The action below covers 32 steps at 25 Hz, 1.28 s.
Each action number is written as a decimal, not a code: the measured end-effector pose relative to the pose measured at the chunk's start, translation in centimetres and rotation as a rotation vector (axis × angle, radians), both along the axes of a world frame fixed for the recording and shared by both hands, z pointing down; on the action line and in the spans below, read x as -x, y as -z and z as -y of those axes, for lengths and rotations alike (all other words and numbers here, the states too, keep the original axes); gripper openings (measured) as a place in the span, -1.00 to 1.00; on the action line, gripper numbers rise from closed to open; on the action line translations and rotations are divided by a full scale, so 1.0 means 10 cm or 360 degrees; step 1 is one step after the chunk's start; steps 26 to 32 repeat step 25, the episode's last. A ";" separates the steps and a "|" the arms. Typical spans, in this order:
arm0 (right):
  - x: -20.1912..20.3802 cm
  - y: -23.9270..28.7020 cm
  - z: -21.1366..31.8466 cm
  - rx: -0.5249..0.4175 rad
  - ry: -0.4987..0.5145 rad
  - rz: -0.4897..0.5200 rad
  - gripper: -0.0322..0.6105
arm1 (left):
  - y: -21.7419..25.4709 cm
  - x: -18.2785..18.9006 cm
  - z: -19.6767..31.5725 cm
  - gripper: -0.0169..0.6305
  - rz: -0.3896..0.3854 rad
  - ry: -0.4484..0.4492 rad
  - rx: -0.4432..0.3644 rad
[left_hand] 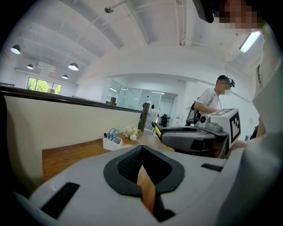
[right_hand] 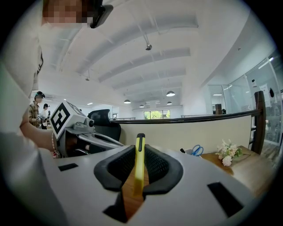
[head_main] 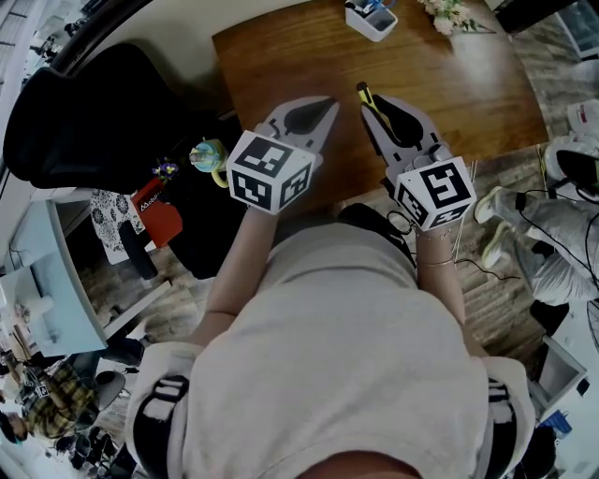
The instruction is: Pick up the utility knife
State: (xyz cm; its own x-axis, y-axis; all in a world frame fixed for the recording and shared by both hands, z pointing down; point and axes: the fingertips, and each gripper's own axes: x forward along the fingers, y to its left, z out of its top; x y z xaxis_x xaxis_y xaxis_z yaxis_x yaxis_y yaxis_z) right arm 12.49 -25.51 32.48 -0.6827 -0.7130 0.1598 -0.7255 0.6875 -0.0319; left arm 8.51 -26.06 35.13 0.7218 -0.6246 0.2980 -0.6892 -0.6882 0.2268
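Observation:
The yellow utility knife (head_main: pixel 367 96) sticks forward out of my right gripper (head_main: pixel 376 103), which is shut on it above the wooden table (head_main: pixel 449 84). In the right gripper view the knife (right_hand: pixel 139 163) stands on edge between the dark pads (right_hand: pixel 157 165), its black-tipped end past the jaw tips. My left gripper (head_main: pixel 326 103) hovers beside it at about the same height, jaws together at the tips, nothing held. The left gripper view shows only a strip of table below its jaws (left_hand: pixel 141 150), and the right gripper (left_hand: pixel 194 137) with the knife (left_hand: pixel 157 129) to its right.
At the table's far side stand a white holder (head_main: pixel 370 17) with scissors and pens, and a small bunch of flowers (head_main: pixel 449 14). A black office chair (head_main: pixel 94 112) is at the left. A low partition wall (right_hand: pixel 185 132) runs behind the table. People stand in the background.

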 end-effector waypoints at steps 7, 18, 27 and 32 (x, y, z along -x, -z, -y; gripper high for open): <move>0.03 0.00 0.01 0.0001 0.0004 0.0010 -0.66 | 0.01 0.02 0.00 -0.91 -0.0001 -0.0003 -0.0004; 0.07 -0.04 0.01 0.0012 0.0015 0.0001 -0.66 | 0.01 0.06 -0.01 -0.91 -0.0009 0.0009 -0.0004; 0.03 -0.05 0.04 0.0026 0.0014 0.0013 -0.66 | -0.01 0.02 0.04 -0.91 -0.0012 0.0009 0.0010; 0.03 -0.05 0.04 0.0026 0.0014 0.0013 -0.66 | -0.01 0.02 0.04 -0.91 -0.0012 0.0009 0.0010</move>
